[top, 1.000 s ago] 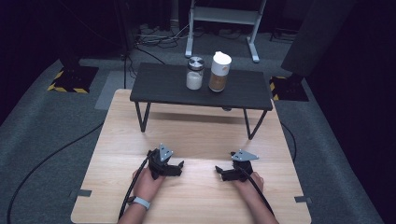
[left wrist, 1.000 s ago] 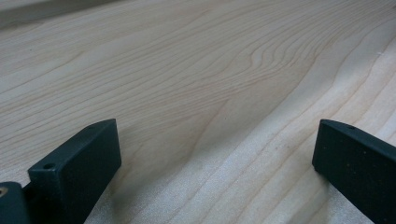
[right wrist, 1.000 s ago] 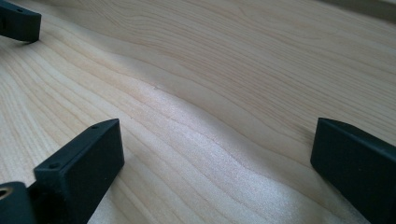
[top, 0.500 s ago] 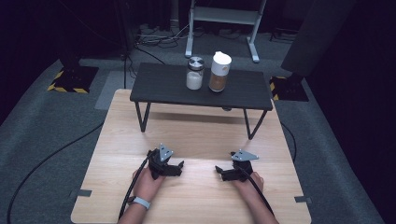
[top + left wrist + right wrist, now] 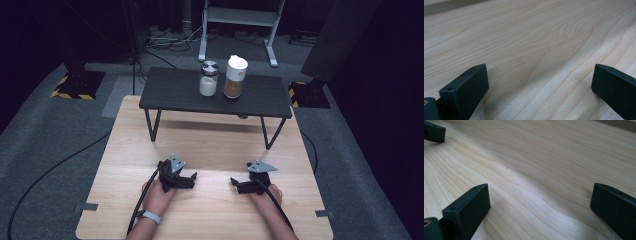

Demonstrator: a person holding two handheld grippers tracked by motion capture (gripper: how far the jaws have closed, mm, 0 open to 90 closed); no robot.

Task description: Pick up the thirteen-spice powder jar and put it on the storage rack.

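Observation:
On the pale wooden table (image 5: 210, 145) my left gripper (image 5: 191, 181) rests near the front, held in a hand, its jaws pointing towards the middle. My right gripper (image 5: 235, 185) lies opposite it, facing back at it across a short gap. In the left gripper view the left gripper (image 5: 539, 82) is open, with bare wood between its jaws. The right gripper (image 5: 540, 202) is open too and holds nothing. A jaw tip of the left gripper (image 5: 434, 131) shows at the top left of the right gripper view.
A low black side table (image 5: 170, 92) stands on the far half of the wooden table. On it are a glass jar (image 5: 208, 80) with a silver lid and white contents, and a taller white-lidded jar (image 5: 235, 77) with brown contents. Cables trail from both grippers.

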